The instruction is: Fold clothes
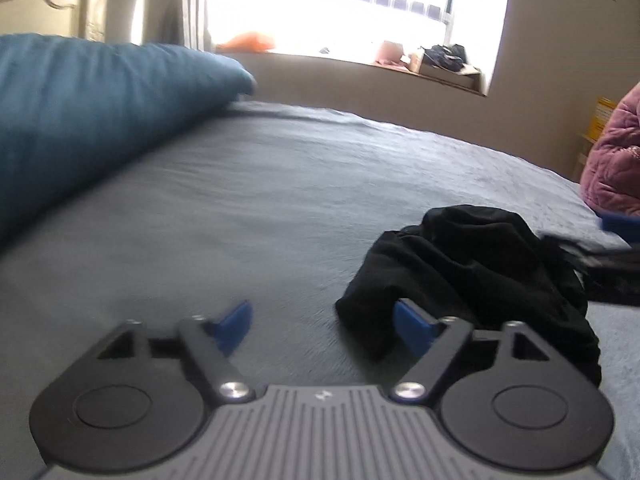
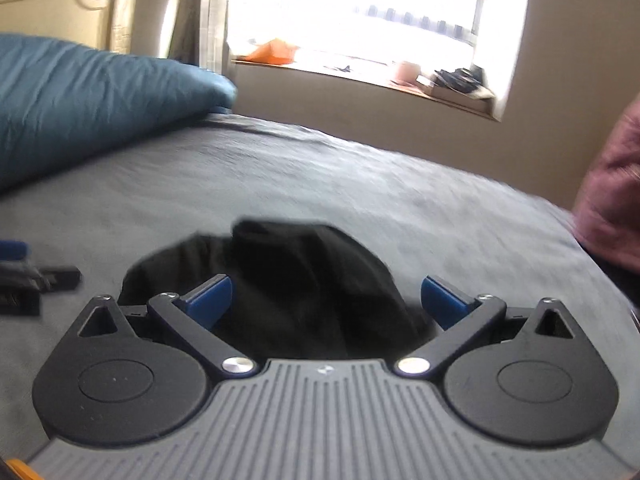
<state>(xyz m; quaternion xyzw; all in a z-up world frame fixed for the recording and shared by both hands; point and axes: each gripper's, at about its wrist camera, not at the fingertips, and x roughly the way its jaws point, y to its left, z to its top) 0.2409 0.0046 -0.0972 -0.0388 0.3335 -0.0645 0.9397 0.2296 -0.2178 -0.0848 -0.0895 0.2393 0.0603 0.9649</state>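
Both grippers sit low over the grey bed (image 1: 260, 184), each with its blue-padded fingers spread wide and nothing gripped. Left gripper (image 1: 322, 322): bare bedsheet lies between its fingers; its right-hand pad stands at the near edge of the black garment (image 1: 472, 276), though contact cannot be confirmed. Right gripper (image 2: 326, 300): the same crumpled black garment (image 2: 304, 280) fills the gap between its open fingers, but neither pad is closed on the cloth.

Garment condition: unfolded, bunched in a loose heap on the bed, toward the near right side in the left wrist view and directly ahead in the right wrist view. In the left wrist view the right gripper shows only as a blue pad and dark body at the right edge, just beside the heap.

Surroundings: a teal pillow (image 1: 92, 120) lies at the far left of the bed, well apart from the garment. A pink quilted jacket (image 1: 612, 160) shows at the right edge. A bright window (image 1: 352, 4) with cluttered sill is behind. Both views are somewhat blurred.
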